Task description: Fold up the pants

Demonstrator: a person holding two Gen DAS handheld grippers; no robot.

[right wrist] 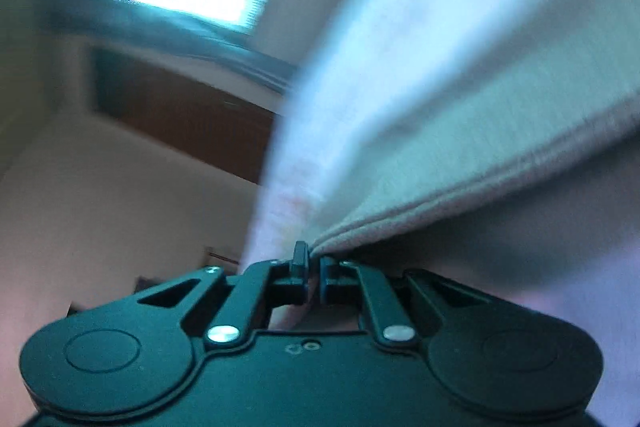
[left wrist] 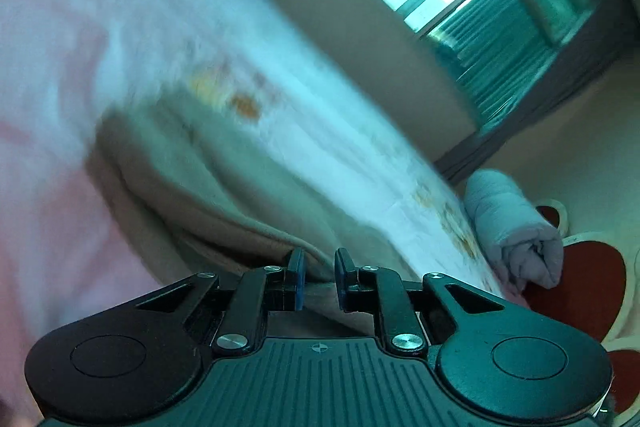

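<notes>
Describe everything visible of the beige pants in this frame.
The beige soft-knit pants hang lifted and blurred by motion. A layered edge runs between the left gripper fingers, which stand slightly apart. The right gripper is clamped on a doubled edge. Behind lies a white printed sheet.

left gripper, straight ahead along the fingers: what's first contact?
The pants: the beige fabric edge already sits between the left gripper fingers, so more cloth, then probably the white bedsheet beyond. Blur hides depth.
</notes>
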